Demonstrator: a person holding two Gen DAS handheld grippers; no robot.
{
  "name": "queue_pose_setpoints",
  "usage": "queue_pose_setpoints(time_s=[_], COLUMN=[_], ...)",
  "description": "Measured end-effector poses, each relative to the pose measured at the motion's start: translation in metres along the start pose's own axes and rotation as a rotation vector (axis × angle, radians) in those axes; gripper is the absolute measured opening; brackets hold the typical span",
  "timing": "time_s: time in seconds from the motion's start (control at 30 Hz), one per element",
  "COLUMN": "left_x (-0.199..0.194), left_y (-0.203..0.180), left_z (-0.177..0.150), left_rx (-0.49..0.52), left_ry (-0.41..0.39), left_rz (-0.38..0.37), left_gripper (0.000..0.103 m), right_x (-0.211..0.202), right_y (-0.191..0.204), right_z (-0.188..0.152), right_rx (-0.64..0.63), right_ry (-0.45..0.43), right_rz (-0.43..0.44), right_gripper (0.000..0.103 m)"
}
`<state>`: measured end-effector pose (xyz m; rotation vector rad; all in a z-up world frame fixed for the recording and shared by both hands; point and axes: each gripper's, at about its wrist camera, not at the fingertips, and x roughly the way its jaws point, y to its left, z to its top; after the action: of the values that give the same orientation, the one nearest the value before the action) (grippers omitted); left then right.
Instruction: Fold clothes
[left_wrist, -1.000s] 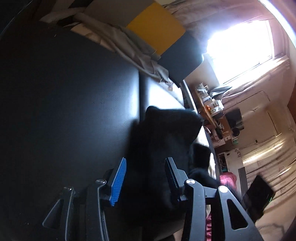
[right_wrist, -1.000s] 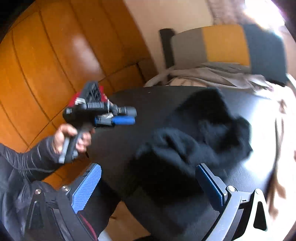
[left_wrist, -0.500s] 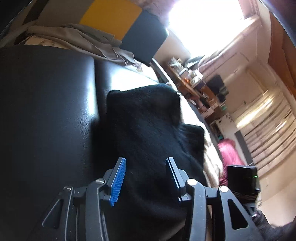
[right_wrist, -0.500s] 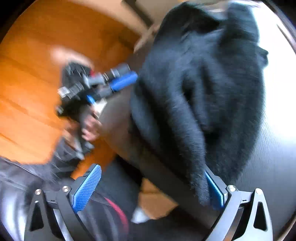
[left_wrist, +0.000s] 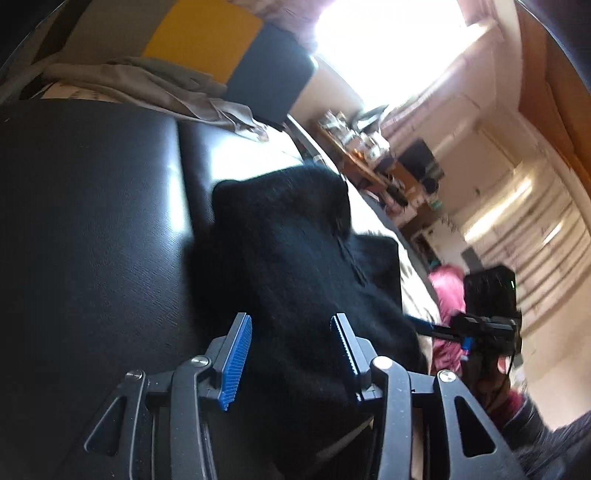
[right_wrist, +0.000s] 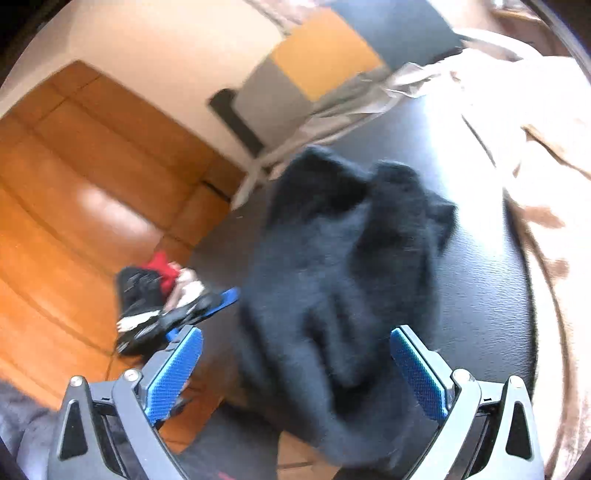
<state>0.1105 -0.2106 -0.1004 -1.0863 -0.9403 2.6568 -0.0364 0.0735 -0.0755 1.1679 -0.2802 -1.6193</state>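
Observation:
A fuzzy black garment (left_wrist: 295, 258) lies bunched on a black leather surface (left_wrist: 92, 240). My left gripper (left_wrist: 290, 350) is open; the garment's near part shows between its blue pads, and no pad visibly presses on it. In the right wrist view the garment (right_wrist: 343, 266) fills the middle, and the right gripper (right_wrist: 295, 369) stands wide open around its near end without pinching it. The left gripper (right_wrist: 207, 306), held in a hand, points at the garment's left edge. In the left wrist view the right gripper (left_wrist: 428, 326) reaches toward the garment's right side.
A chair back (left_wrist: 207, 48) in grey, yellow and dark panels stands behind the surface, with a pale grey cloth (left_wrist: 147, 85) draped over it. Beige fabric (right_wrist: 546, 166) lies at the surface's right side. Orange wood panelling (right_wrist: 74, 184) lies left. A pink item (left_wrist: 447, 288) sits beyond the edge.
Both grippers have rolled and closed in on the black garment. The right one came down over its near end, the left one moved from mid-air to its left edge. The jaw gaps look unchanged.

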Motion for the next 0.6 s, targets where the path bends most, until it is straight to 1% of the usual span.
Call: queue_pose_setpoints(time_s=[0.03, 0.07, 0.1, 0.13, 0.17, 0.27, 0.33, 0.4, 0.43, 0.47, 0.5, 0.53, 0.6], left_x=[0.003, 0.006, 0.009, 0.009, 0.009, 0.007, 0.006, 0.004, 0.002, 0.001, -0.001, -0.004, -0.008], left_y=[-0.003, -0.005, -0.007, -0.010, -0.012, -0.018, -0.020, -0.023, -0.026, -0.028, -0.031, -0.035, -0.043], left_z=[-0.002, -0.004, -0.006, -0.007, -0.008, -0.009, -0.009, -0.009, -0.010, -0.010, -0.011, -0.012, -0.014], left_rx=[0.006, 0.012, 0.017, 0.027, 0.038, 0.066, 0.072, 0.080, 0.090, 0.098, 0.111, 0.129, 0.168], left_ry=[0.005, 0.009, 0.013, 0.012, 0.009, -0.003, -0.013, -0.032, -0.039, -0.045, -0.050, -0.059, -0.079], left_rz=[0.005, 0.009, 0.014, 0.020, 0.025, 0.031, 0.033, 0.032, 0.034, 0.035, 0.036, 0.030, 0.017], left_gripper=[0.045, 0.045, 0.045, 0.045, 0.045, 0.045, 0.045, 0.045, 0.045, 0.045, 0.045, 0.046, 0.046], right_x=[0.003, 0.007, 0.010, 0.009, 0.007, 0.000, 0.007, 0.021, 0.028, 0.036, 0.040, 0.045, 0.037], right_y=[-0.003, -0.005, -0.006, -0.008, -0.010, -0.019, -0.026, -0.027, -0.028, -0.029, -0.030, -0.024, 0.000], right_z=[-0.001, -0.003, -0.005, -0.007, -0.008, -0.002, 0.008, 0.017, 0.021, 0.026, 0.031, 0.037, 0.047], right_rx=[0.009, 0.017, 0.025, 0.041, 0.057, 0.098, 0.100, 0.091, 0.088, 0.082, 0.072, 0.048, -0.065], right_ry=[0.005, 0.009, 0.012, -0.003, -0.020, -0.074, -0.086, -0.092, -0.092, -0.084, -0.070, -0.057, -0.067], right_rz=[-0.026, -0.045, -0.064, -0.075, -0.086, -0.079, -0.080, -0.083, -0.089, -0.118, -0.146, -0.170, -0.241], right_gripper=[0.097, 0.085, 0.077, 0.066, 0.063, 0.063, 0.063, 0.059, 0.047, 0.027, 0.021, 0.021, 0.019])
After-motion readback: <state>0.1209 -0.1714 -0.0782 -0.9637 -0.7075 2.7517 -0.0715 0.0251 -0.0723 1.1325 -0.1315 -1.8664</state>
